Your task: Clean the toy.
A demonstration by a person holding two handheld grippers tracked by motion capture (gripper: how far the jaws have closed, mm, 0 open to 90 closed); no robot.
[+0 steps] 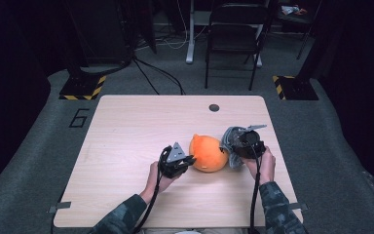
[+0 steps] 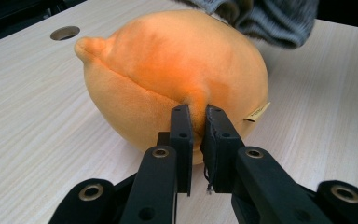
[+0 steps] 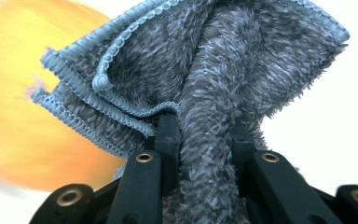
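Beside the cable hole (image 1: pixel 214 107): my orange plush toy (image 1: pixel 207 153), soft, squashy
Left gripper (image 2: pixel 196 122): pinching its fabric
Right gripper (image 3: pixel 205 135): clamping grey towel (image 3: pixel 223 70), limp

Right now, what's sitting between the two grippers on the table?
The orange plush toy lies between them in the high view. The left gripper pinches its fabric, and the right gripper holds a grey cloth against its far side.

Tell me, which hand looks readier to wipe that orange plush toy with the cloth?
The right. Its hand-held gripper is shut on the grey cloth, right beside the orange plush toy. The left hand-held gripper pinches the toy's fabric, likely steadying it.
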